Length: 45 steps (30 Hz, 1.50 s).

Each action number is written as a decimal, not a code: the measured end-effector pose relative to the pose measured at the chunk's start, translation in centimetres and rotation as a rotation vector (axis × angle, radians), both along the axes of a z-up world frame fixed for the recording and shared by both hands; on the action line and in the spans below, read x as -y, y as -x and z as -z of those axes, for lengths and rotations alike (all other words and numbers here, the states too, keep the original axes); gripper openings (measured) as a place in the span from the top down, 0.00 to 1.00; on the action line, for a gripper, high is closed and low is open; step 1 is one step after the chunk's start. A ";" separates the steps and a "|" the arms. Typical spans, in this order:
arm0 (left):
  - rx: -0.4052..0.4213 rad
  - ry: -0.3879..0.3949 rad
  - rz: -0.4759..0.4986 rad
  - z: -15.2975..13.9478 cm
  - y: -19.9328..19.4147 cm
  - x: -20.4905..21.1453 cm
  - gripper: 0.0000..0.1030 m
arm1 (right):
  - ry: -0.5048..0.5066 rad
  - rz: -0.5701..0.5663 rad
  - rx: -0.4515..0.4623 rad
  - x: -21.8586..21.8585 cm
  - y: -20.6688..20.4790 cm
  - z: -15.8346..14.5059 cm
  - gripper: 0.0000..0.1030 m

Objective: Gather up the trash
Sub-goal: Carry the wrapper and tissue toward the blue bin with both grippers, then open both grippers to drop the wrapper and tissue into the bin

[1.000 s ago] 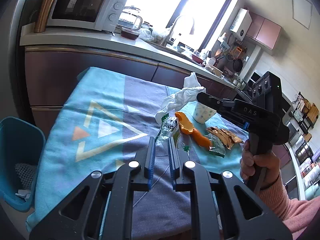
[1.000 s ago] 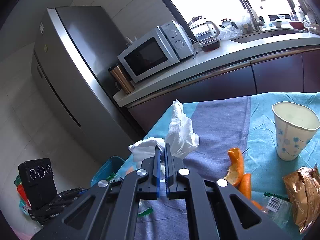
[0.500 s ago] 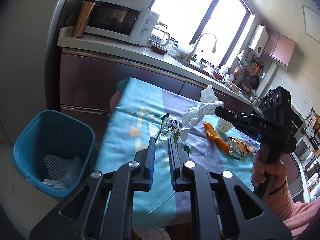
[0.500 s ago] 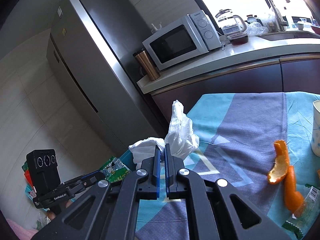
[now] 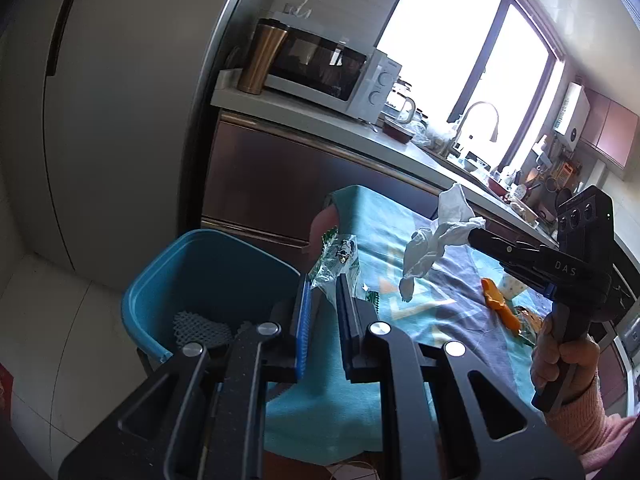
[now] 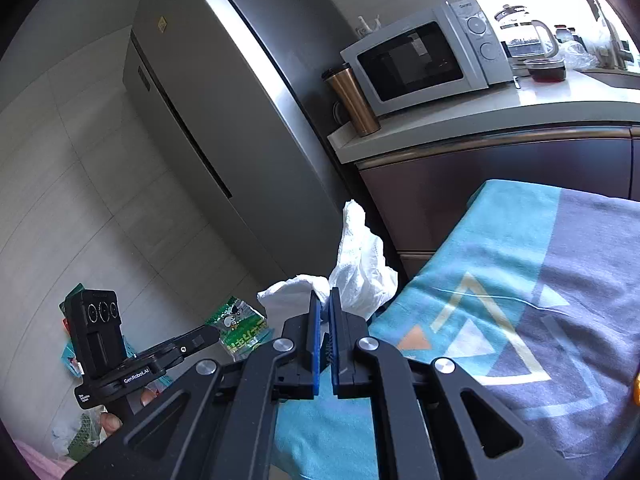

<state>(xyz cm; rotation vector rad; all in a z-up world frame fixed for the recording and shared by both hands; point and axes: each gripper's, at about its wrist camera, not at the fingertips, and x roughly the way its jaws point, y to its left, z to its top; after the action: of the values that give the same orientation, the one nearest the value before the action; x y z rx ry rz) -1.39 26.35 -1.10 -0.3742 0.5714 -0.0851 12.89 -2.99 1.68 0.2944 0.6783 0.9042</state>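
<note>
We carry two pieces at once to save a trip. Our left claw (image 5: 322, 292) pinches the green snack wrapper (image 5: 335, 256) just beside the blue bin (image 5: 208, 264) at lower left; our right claw (image 6: 325, 304) is clamped on the white tissue (image 6: 360, 268), mid-frame, off the bench (image 6: 520, 280) edge.
</note>
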 end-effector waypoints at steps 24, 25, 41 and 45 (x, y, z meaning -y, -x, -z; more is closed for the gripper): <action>-0.180 -0.076 -0.162 6.6 -2.6 -5.4 0.87 | 0.207 -0.144 -0.109 -11.6 -2.2 5.4 0.97; -0.187 -0.077 -0.166 6.8 -2.8 -5.5 0.86 | 0.215 -0.146 -0.118 -11.8 -2.3 5.7 0.97; -0.262 -0.091 -0.185 9.9 -5.7 -5.7 0.86 | 0.302 -0.177 -0.173 -15.4 -2.6 8.6 0.93; -0.265 -0.077 -0.183 10.3 -6.0 -5.7 0.86 | 0.297 -0.172 -0.177 -15.3 -2.6 8.8 0.91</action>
<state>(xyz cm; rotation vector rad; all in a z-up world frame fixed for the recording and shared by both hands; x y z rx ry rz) 4.63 32.03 -11.35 -0.3633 0.7966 0.1646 15.46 12.29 -7.12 0.0505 1.0015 0.9329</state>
